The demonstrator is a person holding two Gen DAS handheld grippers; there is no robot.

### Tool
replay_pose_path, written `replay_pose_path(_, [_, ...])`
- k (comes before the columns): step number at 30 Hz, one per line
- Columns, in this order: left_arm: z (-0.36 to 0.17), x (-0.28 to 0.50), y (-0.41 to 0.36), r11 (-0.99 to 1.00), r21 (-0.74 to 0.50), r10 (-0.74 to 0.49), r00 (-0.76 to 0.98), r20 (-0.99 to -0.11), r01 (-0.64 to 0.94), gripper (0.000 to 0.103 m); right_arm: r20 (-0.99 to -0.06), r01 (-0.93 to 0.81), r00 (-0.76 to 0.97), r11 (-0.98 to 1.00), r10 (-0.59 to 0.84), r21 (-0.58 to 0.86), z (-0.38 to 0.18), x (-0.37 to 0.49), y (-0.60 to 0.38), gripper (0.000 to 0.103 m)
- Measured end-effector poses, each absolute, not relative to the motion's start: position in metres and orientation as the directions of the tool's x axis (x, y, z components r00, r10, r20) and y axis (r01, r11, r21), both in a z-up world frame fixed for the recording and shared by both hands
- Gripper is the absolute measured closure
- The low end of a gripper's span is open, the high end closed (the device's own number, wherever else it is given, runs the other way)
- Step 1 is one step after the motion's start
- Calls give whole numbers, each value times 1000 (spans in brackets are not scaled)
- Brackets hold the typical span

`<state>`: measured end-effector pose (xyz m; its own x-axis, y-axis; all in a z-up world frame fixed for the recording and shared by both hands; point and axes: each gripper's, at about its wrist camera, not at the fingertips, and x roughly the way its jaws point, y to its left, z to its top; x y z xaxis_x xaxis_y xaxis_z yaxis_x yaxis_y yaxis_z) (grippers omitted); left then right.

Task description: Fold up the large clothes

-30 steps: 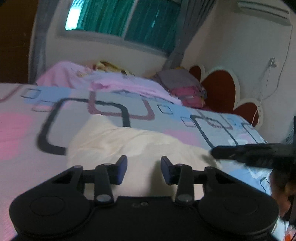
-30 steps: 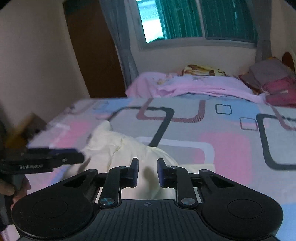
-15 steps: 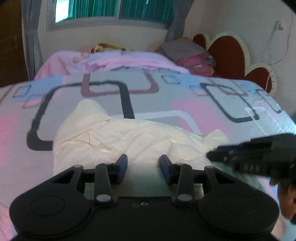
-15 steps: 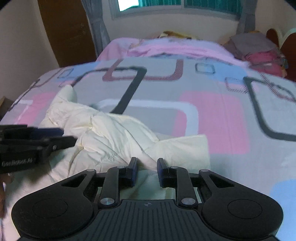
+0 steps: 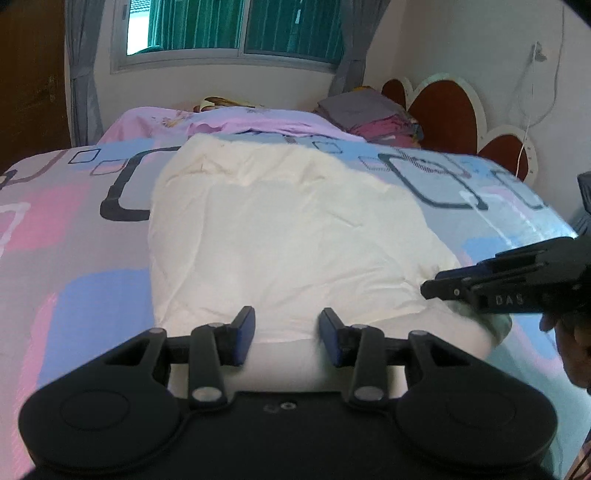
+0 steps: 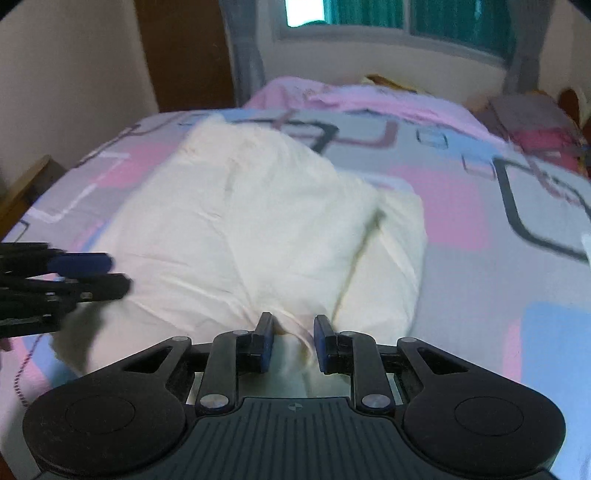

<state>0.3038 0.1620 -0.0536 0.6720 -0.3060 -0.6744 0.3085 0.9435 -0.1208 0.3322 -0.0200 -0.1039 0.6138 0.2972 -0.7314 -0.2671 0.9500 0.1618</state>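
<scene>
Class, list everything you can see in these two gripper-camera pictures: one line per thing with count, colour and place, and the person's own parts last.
garment: one, cream, spread on the bed, near edge at both grippers
bedsheet: one, pink, blue and grey squares, covering the bed
blanket: one, pink, far end of the bed
folded clothes: one stack, grey and magenta, far right by the headboard
headboard: one, red with white edge, right wall
window: one, green panes, far wall
curtains: two, grey, beside the window
door: one, brown, far left
left gripper: one, black, open over the garment's edge
right gripper: one, black, fabric bunched between its pads
</scene>
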Motion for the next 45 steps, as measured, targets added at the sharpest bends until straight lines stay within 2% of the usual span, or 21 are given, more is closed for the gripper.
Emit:
replay_pose_path(6, [-35, 265, 171, 949, -125, -298, 698, -652, 289, 65, -633, -269, 684, 932, 363, 243, -64, 288, -41, 81])
replay_pose_path(9, [-45, 251, 171, 954, -143, -290, 684, -669, 264, 65, -652, -300, 656, 924, 379, 236, -69, 276, -35, 81])
replay_pose_path(12, [-58, 249, 166, 965, -117, -249, 673, -696, 236, 65, -710, -292, 617, 936, 340, 195, -94, 277, -27, 81])
replay_pose_path(16, [-68, 251, 163, 975, -99, -208, 671, -712, 198, 63, -725, -261, 597, 937, 344, 230, -106, 281, -31, 81])
replay_pose_path(24, [-36, 199, 146, 981, -68, -178, 721, -669, 180, 65, -624, -276, 692, 932, 363, 235, -60, 213, -52, 81])
replay_pose_path(31, [-9, 139, 125, 983, -53, -170, 764, -622, 175, 65, -588, -282, 726, 934, 356, 217, -39, 146, -60, 81])
replay_pose_path(33, [-3, 121, 121, 984, -53, -166, 773, -613, 170, 63, -588, -269, 733, 940, 341, 209, -38, 128, -62, 81])
replay_pose_path(34, [0, 112, 120, 985, -52, -161, 781, -604, 163, 58, -587, -265, 735, 941, 340, 213, -38, 118, -65, 81])
replay_pose_path(35, [2, 103, 120, 987, -52, -154, 786, -599, 154, 40, -592, -256, 734, 943, 334, 214, -39, 111, -66, 81])
replay_pose_path(36, [4, 95, 120, 989, -52, -143, 795, -590, 140, 23, -604, -244, 731, 949, 316, 202, -39, 104, -67, 75])
replay_pose_path(37, [5, 85, 121, 993, -47, -119, 818, -563, 111, 3, -613, -219, 739, 960, 280, 175, -39, 96, -67, 30])
replay_pose_path(38, [7, 70, 121, 996, -40, -88, 853, -515, 78, 0, -594, -190, 767, 970, 242, 151, -38, 86, -68, 3])
replay_pose_path(39, [8, 63, 122, 997, -37, -83, 858, -506, 75, 0, -550, -176, 806, 976, 218, 128, -37, 73, -70, 0])
replay_pose_path(45, [14, 36, 117, 998, -42, -62, 845, -532, 47, 0, -576, -131, 795, 981, 188, 140, -32, 39, -73, 0])
